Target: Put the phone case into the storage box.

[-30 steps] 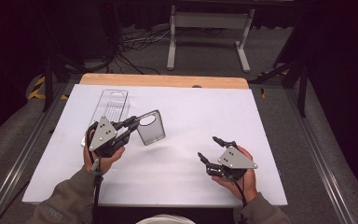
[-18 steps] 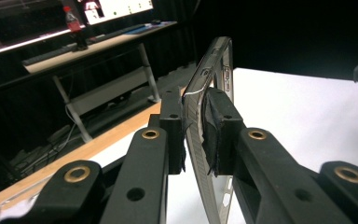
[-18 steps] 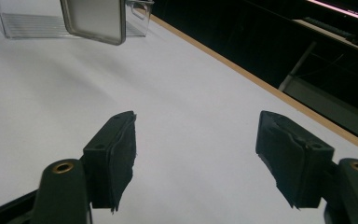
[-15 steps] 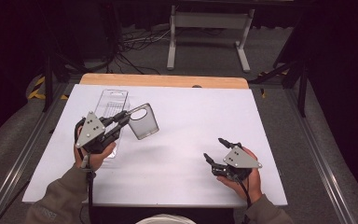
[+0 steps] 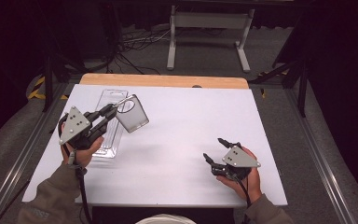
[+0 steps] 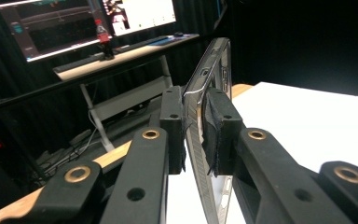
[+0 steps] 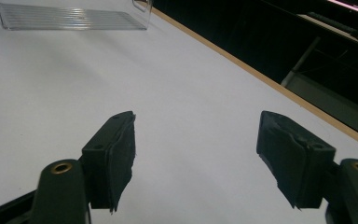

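Most of the counter (image 5: 182,140) is bare: the whole middle, the far right and the near edge between your hands give you open passage. The one thing lying on it is the clear tray (image 5: 109,123) at the far left, running near to far. Your left gripper (image 5: 112,111) hangs over that tray, clamped on a clear case (image 5: 131,113) that is lifted and tilted, so the left side is crowded above as well as on the surface. Your right gripper (image 5: 214,150) sits low at the near right with fingers (image 7: 114,154) spread, and bare white counter lies ahead of it up to the tray. Beyond the far wooden edge (image 5: 168,80) stands a metal frame (image 5: 205,28).
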`<act>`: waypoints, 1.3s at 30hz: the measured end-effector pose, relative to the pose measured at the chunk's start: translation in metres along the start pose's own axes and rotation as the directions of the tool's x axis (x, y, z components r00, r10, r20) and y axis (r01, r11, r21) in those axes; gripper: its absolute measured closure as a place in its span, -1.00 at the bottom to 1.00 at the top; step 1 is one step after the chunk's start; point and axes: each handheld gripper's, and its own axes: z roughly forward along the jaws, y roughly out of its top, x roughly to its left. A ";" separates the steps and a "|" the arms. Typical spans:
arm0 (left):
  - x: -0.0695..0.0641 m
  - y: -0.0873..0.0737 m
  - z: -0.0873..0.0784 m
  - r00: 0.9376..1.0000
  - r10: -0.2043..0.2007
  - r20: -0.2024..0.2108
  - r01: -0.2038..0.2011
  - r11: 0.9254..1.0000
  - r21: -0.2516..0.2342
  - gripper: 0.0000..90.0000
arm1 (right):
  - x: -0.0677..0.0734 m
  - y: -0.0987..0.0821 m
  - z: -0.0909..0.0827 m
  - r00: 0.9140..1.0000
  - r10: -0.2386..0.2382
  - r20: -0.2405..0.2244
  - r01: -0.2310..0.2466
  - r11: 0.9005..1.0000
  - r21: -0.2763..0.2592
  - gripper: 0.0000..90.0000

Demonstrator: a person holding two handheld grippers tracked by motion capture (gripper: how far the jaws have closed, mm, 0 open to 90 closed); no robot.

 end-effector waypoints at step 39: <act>0.051 -0.010 -0.026 0.988 -0.050 -0.149 0.052 0.999 0.004 0.76 | 0.001 -0.002 0.003 1.000 -0.009 -0.017 0.009 1.000 0.027 -0.36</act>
